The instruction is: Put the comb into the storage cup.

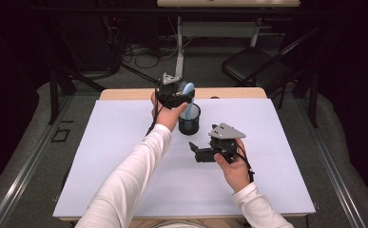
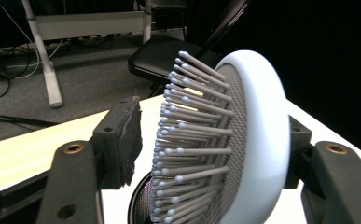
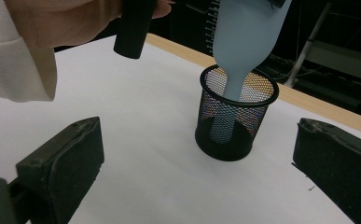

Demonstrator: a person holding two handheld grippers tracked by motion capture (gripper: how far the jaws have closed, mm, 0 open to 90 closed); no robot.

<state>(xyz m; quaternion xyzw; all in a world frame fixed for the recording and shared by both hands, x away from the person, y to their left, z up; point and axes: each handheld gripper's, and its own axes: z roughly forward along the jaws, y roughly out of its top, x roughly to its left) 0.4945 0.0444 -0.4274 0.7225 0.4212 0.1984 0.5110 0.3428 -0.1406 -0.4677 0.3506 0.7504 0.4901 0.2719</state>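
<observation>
A pale blue paddle hairbrush (image 1: 187, 90) stands handle-down in a black mesh cup (image 1: 189, 118) at the back middle of the white mat. My left gripper (image 1: 183, 95) is around the brush head (image 2: 257, 140). The bristles face one pad with a gap between them, and the brush's back lies by the other jaw, so the jaws are open. In the right gripper view the handle (image 3: 234, 79) reaches down to the bottom of the cup (image 3: 236, 121). My right gripper (image 1: 194, 150) hovers just in front of the cup, open, with nothing between its jaws (image 3: 192, 158).
The white mat (image 1: 124, 156) covers a wooden table whose edge (image 1: 229, 92) shows at the back. Beyond the table on the floor are a black folding chair (image 1: 253, 66), another desk's legs (image 1: 179, 42) and cables.
</observation>
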